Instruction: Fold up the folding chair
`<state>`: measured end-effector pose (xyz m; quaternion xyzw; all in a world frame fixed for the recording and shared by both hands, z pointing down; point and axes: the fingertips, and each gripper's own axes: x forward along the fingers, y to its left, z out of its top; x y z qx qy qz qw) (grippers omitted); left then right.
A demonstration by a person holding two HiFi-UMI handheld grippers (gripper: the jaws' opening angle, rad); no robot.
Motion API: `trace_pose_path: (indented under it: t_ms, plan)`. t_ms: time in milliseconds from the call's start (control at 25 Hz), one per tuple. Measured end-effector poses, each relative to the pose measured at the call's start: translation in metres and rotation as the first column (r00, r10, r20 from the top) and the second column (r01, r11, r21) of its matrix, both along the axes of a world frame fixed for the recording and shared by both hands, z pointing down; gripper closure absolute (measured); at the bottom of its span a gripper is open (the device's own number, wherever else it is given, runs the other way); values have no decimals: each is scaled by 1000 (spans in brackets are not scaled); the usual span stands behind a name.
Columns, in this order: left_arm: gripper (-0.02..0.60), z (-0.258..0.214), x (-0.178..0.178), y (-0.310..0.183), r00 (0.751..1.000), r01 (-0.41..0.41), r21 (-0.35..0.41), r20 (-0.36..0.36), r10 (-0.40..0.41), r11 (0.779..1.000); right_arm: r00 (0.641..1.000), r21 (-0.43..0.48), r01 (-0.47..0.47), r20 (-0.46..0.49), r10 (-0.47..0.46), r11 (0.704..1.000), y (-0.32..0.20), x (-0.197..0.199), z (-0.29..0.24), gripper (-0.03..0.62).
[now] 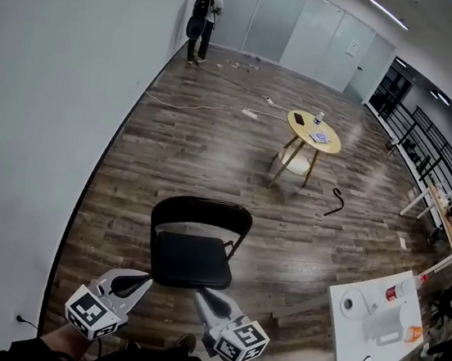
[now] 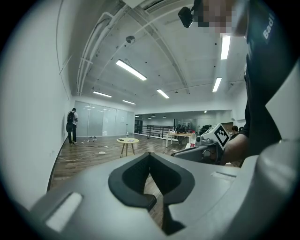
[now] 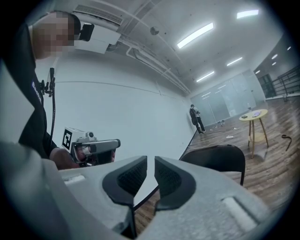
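Observation:
The black folding chair [image 1: 191,258] stands unfolded on the wood floor just ahead of me, seat level and backrest upright. My left gripper [image 1: 140,281] hovers at the seat's near left corner, its jaws shut with nothing between them [image 2: 150,161]. My right gripper [image 1: 201,294] hovers at the seat's near right corner. Its pads [image 3: 151,164] stand a narrow gap apart and hold nothing. In the right gripper view the chair's backrest [image 3: 218,159] shows beyond the jaws, with the left gripper [image 3: 96,147] off to the left. Neither gripper touches the chair.
A white wall [image 1: 43,127] runs along the left. A round yellow side table [image 1: 313,131] stands further back, with a black hooked object [image 1: 336,202] on the floor near it. A white table [image 1: 377,319] with small items is at the right. A person [image 1: 205,16] stands far off.

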<state>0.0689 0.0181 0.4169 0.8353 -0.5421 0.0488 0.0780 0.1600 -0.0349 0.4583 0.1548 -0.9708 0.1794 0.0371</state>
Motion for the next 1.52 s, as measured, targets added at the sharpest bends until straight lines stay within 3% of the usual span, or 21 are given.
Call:
trace_pose_path:
  t_ms: [440, 800, 1160, 1520]
  plan:
    - [571, 9, 17, -61, 998, 57, -26, 42, -56, 998, 999, -52, 43, 15, -42, 998, -69, 19, 22, 536]
    - [566, 3, 25, -90, 992, 98, -58, 81, -93, 994, 998, -104, 57, 18, -56, 993, -96, 30, 40, 531]
    - [551, 11, 6, -119, 992, 52, -87, 120, -42, 995, 1000, -114, -2, -23, -1, 993, -111, 24, 49, 525]
    - [528, 34, -53, -159, 990, -78, -90, 109, 87, 993, 985, -131, -163, -76, 154, 978, -137, -8, 56, 519]
